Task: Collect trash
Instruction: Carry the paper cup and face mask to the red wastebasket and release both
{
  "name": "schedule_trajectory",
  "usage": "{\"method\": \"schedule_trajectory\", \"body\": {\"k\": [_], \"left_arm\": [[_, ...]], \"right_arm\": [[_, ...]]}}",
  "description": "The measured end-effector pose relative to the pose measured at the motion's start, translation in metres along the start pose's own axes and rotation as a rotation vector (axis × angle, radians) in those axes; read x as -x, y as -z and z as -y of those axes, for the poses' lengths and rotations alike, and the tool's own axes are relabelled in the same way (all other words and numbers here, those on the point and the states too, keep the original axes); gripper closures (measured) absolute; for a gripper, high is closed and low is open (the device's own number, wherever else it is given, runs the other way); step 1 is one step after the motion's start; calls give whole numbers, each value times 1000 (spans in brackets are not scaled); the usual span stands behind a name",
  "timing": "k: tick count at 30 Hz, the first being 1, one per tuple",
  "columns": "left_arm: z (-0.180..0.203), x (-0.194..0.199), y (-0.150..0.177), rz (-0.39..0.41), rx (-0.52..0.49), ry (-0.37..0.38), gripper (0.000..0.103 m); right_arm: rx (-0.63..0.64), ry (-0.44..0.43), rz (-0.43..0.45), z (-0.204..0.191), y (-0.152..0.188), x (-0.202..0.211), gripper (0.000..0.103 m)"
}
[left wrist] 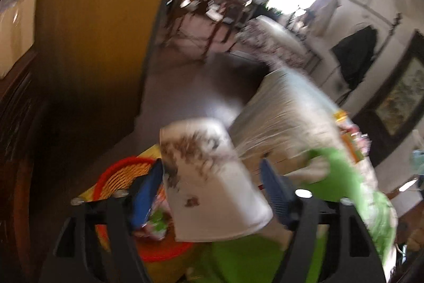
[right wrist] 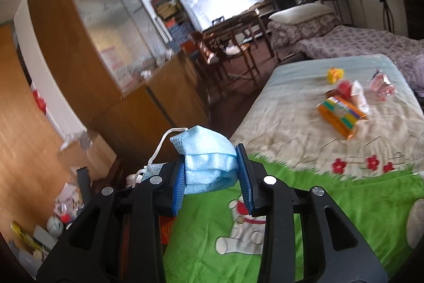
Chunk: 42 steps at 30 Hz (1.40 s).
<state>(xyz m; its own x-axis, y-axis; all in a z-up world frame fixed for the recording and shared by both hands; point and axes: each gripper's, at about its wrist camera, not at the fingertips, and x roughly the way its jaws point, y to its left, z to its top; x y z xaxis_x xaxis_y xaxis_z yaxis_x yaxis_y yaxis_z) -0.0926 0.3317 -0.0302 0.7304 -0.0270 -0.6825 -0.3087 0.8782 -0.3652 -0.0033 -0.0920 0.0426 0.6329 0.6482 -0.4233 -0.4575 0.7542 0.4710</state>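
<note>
Your left gripper is releasing the paper cup, fingers spread, over the orange basket. Your right gripper is pinching the face mask; bring it directly above the basket too.

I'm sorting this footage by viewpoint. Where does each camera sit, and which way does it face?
Left wrist: on the left gripper, looking along its blue fingers at a stained paper cup between them, over an orange basket; motion-blurred.
Right wrist: on the right gripper, looking along its fingers, which pinch a blue mask, across the bed into the room.
Shared: the bed, green blanket, orange box.
</note>
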Motion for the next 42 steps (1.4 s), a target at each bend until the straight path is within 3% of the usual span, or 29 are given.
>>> {"method": "schedule_trajectory", "body": {"k": [5, 13, 23, 27, 35, 38, 40, 42], "left_arm": [[-46, -13, 13, -54, 87, -65, 11], [-99, 6, 22, -10, 118, -236, 6], [-154, 13, 37, 10, 197, -346, 6], [-168, 2, 47, -22, 211, -377, 6], [-172, -8, 53, -50, 214, -385, 6], [-163, -8, 52, -49, 196, -374, 6], [-158, -8, 50, -44, 178, -381, 6], [-154, -6, 49, -39, 168, -386, 6]], "right_arm": [[56, -11, -97, -26, 13, -36, 66], [164, -58, -239, -79, 34, -95, 66], [328, -118, -446, -155, 79, -197, 65], [366, -106, -524, -168, 97, -236, 48], [347, -116, -551, -169, 103, -250, 43], [308, -139, -555, -168, 102, -252, 39], [289, -156, -554, -173, 99, -255, 29], [296, -158, -546, -177, 96, -257, 29]]}}
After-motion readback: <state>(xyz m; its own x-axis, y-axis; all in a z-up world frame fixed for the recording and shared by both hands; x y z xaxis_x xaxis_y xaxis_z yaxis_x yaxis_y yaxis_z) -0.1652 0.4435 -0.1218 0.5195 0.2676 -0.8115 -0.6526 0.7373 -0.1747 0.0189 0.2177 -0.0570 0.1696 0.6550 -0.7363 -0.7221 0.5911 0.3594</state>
